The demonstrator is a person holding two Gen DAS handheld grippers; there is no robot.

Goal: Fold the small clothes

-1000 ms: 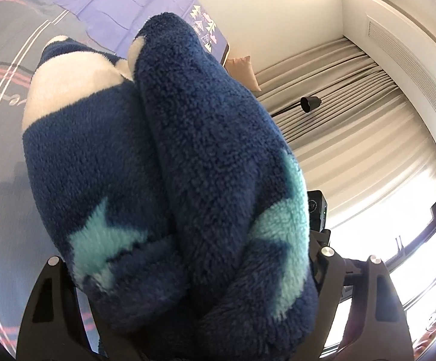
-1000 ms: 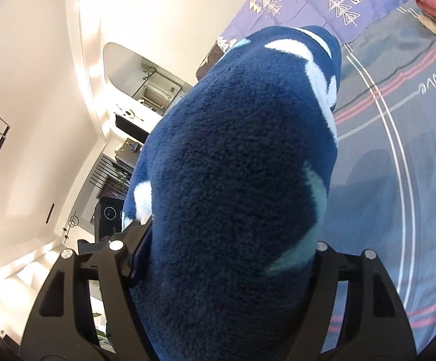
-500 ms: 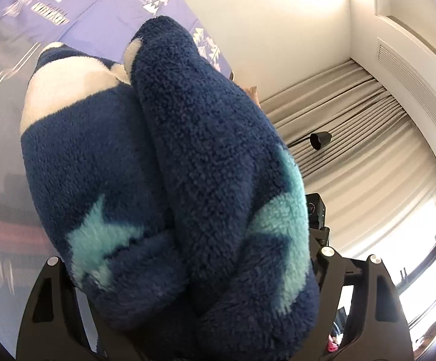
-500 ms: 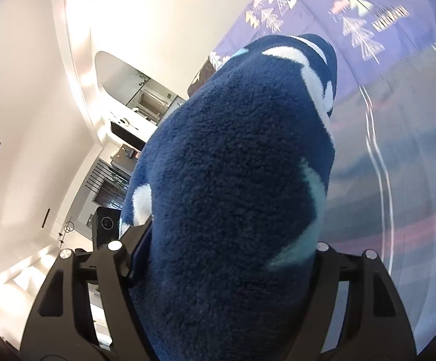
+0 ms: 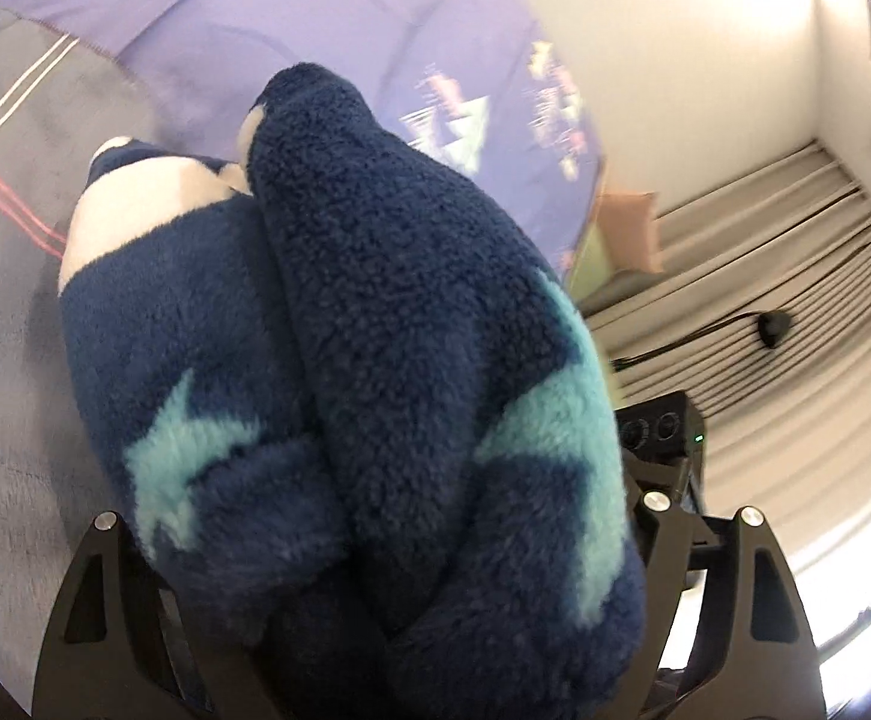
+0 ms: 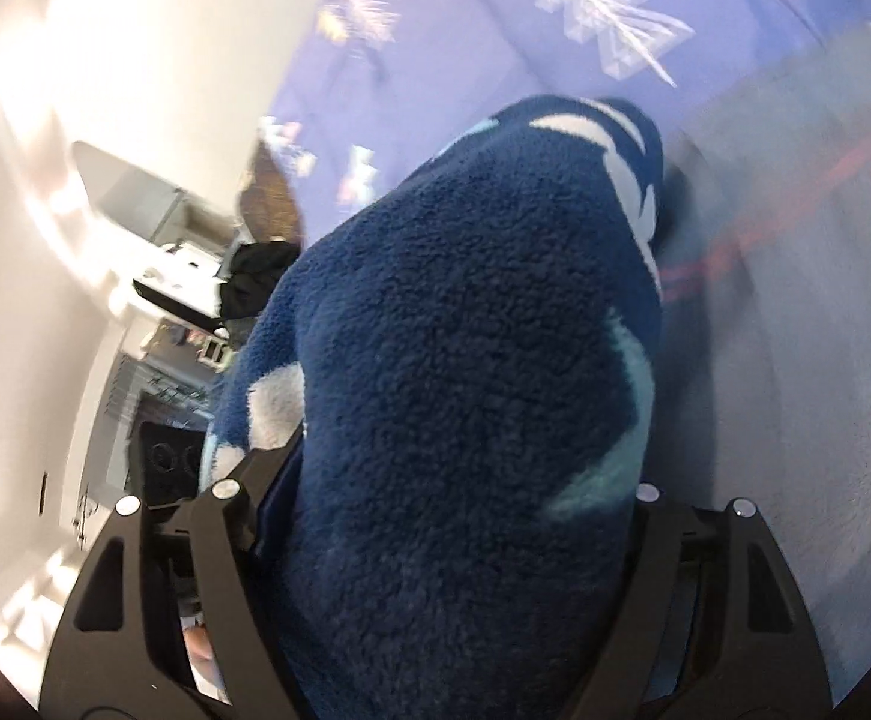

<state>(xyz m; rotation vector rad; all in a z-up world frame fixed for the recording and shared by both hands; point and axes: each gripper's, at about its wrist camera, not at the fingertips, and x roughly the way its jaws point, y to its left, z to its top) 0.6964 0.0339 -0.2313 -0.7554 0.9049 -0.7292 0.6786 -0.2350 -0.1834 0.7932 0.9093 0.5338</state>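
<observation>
fleece garment: navy, cyan stars, white patches, bunched | left gripper, right gripper: each clamps it

A bundled fleece garment sits between the fingers of the left hand-held gripper and of the right hand-held gripper, above the bed. Pillows lie behind it at the wall; curtains hang to the right.
</observation>
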